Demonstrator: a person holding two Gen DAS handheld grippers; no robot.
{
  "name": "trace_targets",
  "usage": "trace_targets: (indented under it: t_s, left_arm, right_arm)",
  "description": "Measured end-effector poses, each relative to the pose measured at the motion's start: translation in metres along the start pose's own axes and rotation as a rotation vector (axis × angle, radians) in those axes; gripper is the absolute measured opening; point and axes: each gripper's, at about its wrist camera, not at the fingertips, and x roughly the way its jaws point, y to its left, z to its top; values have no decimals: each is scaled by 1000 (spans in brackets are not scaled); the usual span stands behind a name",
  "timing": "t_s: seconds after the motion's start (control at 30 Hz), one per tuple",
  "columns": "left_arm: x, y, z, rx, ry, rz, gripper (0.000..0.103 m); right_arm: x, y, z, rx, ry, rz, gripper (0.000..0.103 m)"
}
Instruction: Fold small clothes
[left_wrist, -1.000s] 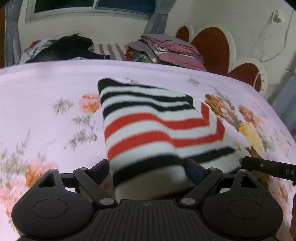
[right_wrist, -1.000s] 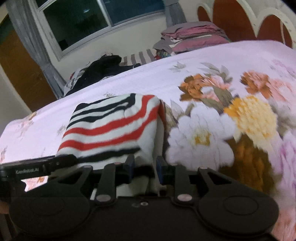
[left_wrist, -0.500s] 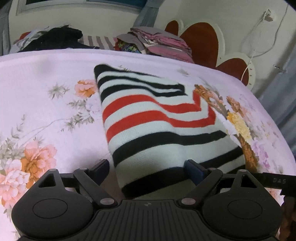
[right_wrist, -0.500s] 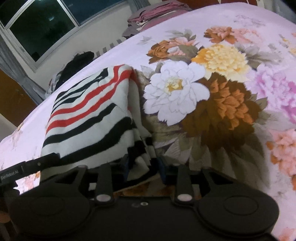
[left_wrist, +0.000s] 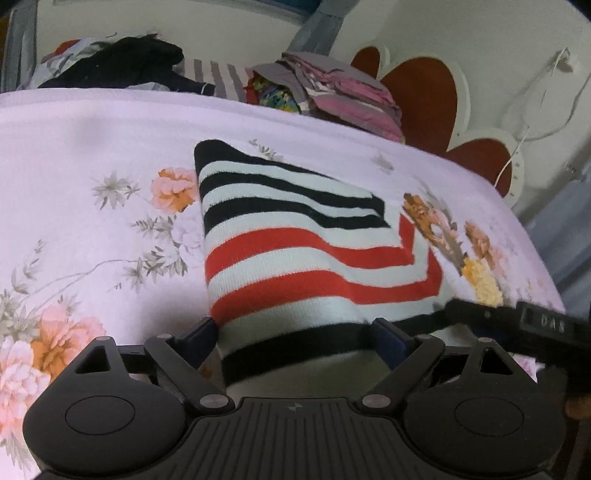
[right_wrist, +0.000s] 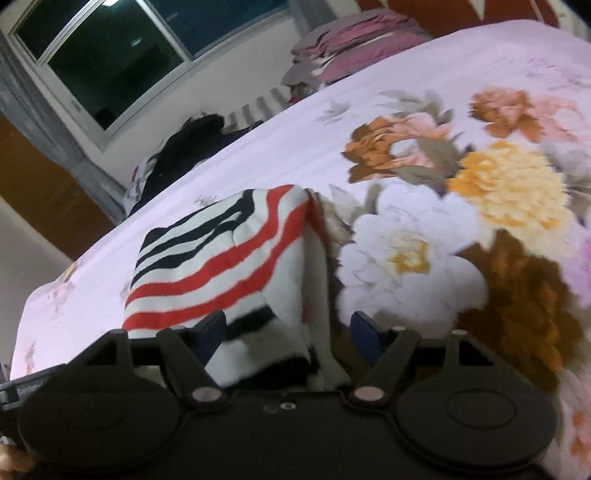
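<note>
A folded knit garment (left_wrist: 295, 254) with black, white and red stripes lies on the floral bedsheet (left_wrist: 92, 177). My left gripper (left_wrist: 295, 332) is open, its fingers standing either side of the garment's near edge. My right gripper (right_wrist: 288, 328) is also open, its jaws apart around the garment's near right corner (right_wrist: 266, 332). The striped garment (right_wrist: 229, 258) fills the left middle of the right wrist view. The right gripper's body (left_wrist: 517, 321) shows at the right edge of the left wrist view.
A stack of folded pink and grey clothes (left_wrist: 332, 92) and a heap of dark clothes (left_wrist: 122, 66) lie beyond the bed's far edge. A red and white headboard (left_wrist: 424, 96) stands at the right. A window (right_wrist: 110, 51) is behind.
My right gripper has opened, letting go of the garment's corner. Both grippers dipped over the bed and came back low at the garment's near edge. The left gripper stayed open.
</note>
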Motion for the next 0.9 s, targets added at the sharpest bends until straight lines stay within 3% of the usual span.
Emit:
trace_targets:
  t_s: [0.13,0.37,0.57,0.73,0.9]
  left_arm:
    - [11,2,4,-4,17,-4,91]
    - [35,7,5,-38,67,-39,93]
    - [44,2,7,-21,74,-39,92]
    - [44,-4,9,-13,65,-31,81]
    - [35,-10,12,14,40,-18,66]
  right_arm:
    - [17,-11,11,41,31,52,74]
    - [40,-14,11,-16,81,99,73]
    - [52,0,11,-88,86,102,63]
    - [54,2,13,-94,97,108,45]
    - [47,7,10,-61,69,108,37]
